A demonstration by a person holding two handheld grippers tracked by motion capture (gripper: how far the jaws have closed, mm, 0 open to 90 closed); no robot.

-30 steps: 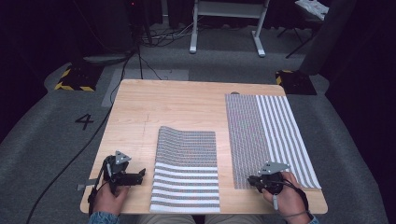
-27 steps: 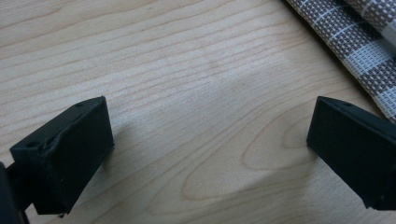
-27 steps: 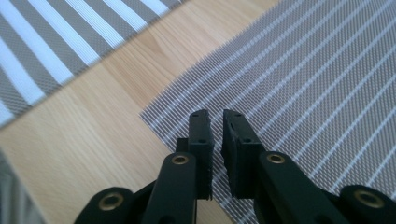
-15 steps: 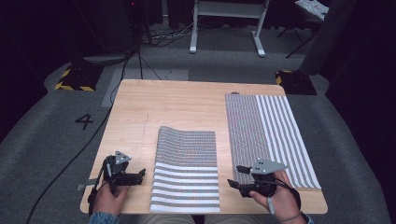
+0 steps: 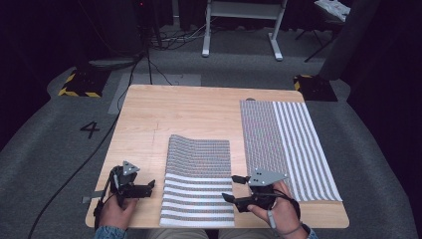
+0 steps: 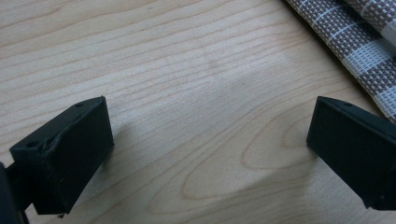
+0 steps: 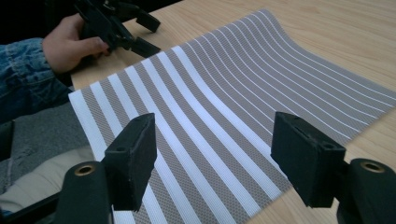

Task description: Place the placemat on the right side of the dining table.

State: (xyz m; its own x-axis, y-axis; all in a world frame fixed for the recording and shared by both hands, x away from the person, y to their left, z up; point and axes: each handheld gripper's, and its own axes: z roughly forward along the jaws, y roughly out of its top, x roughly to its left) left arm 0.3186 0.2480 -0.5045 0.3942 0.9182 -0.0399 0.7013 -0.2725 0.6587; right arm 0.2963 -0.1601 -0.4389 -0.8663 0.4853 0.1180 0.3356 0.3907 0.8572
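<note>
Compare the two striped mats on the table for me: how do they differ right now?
The middle mat lies at the near edge between both grippers, its stripes running crosswise; its far end humps up slightly. The right mat is longer, lies flat, reaches the far edge, and its stripes run lengthwise. Both are woven grey-and-white, fine stripes on one half, broad on the other.

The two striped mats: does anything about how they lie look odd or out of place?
Yes. The middle mat hangs past the table's near edge, and its far end curves up slightly. The right mat lies flat.
</note>
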